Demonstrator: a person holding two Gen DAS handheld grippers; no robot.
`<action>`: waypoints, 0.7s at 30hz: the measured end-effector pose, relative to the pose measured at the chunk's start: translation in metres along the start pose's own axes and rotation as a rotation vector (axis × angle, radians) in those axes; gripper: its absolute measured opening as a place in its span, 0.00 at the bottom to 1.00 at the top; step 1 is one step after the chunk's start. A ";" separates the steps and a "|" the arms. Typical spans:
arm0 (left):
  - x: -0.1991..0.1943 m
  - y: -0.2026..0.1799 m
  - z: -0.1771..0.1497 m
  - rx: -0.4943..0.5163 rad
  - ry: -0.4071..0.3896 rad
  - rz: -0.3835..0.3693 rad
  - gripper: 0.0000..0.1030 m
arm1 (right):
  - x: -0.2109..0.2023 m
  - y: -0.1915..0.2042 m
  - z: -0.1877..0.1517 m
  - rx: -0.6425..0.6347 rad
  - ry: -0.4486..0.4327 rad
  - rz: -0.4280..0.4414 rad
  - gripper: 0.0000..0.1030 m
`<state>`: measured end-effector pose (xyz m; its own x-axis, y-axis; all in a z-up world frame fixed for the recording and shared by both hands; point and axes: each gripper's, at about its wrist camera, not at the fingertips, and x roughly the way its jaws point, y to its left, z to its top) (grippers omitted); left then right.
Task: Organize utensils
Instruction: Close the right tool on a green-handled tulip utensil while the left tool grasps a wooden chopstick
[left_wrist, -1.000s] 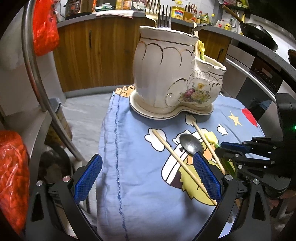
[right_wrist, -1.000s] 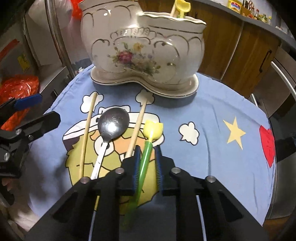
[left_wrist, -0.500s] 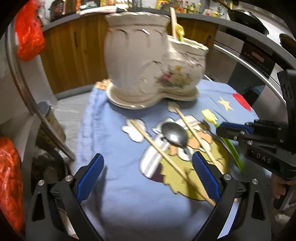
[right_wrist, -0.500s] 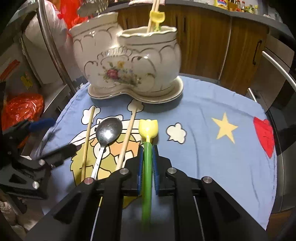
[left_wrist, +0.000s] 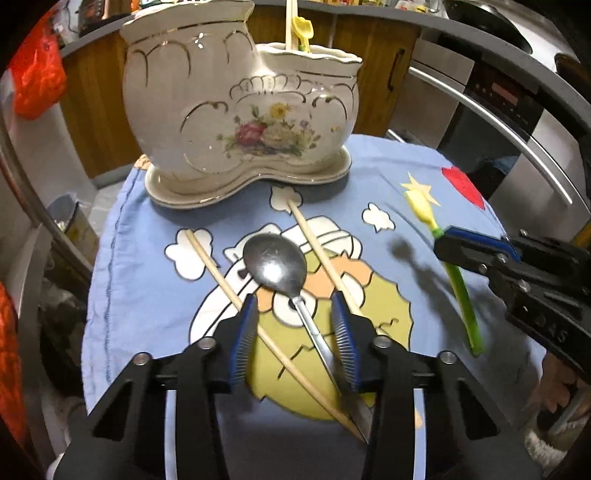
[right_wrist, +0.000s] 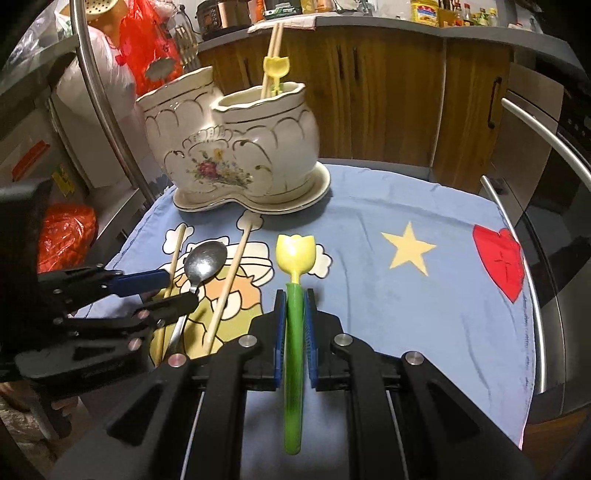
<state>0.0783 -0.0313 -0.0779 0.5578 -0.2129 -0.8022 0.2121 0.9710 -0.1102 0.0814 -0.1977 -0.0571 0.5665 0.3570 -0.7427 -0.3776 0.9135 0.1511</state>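
A white ceramic two-pot utensil holder (left_wrist: 236, 110) (right_wrist: 236, 155) stands on the blue cloth, with chopsticks and a yellow tulip utensil in its lower pot. A metal spoon (left_wrist: 277, 266) (right_wrist: 205, 260) lies between two loose wooden chopsticks (left_wrist: 218, 273) (left_wrist: 317, 247). My left gripper (left_wrist: 293, 306) (right_wrist: 170, 290) is partly closed around the spoon's neck, with gaps on both sides. My right gripper (right_wrist: 294, 299) (left_wrist: 448, 243) is shut on a green-handled utensil with a yellow tulip head (right_wrist: 295, 254) (left_wrist: 421, 206), held above the cloth.
The blue cartoon cloth (right_wrist: 406, 295) covers a small table. Wooden cabinets (right_wrist: 388, 92) stand behind, an oven with a steel handle (left_wrist: 498, 122) to the right, red plastic bags (right_wrist: 64, 240) to the left.
My left gripper moved right over the spoon and narrowed around its neck. My right gripper lifted the tulip utensil off the cloth and to the right.
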 end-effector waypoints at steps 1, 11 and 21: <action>0.002 -0.001 0.001 -0.001 0.006 0.003 0.35 | -0.001 -0.002 -0.001 0.005 -0.003 0.004 0.09; 0.005 -0.009 0.004 -0.003 0.041 0.063 0.28 | -0.008 -0.010 -0.006 0.018 -0.024 0.041 0.09; 0.015 -0.022 0.006 0.011 0.054 0.165 0.34 | -0.011 -0.012 -0.009 0.019 -0.034 0.068 0.09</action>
<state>0.0868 -0.0568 -0.0838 0.5420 -0.0441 -0.8392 0.1303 0.9910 0.0321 0.0727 -0.2148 -0.0566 0.5646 0.4247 -0.7077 -0.4028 0.8902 0.2128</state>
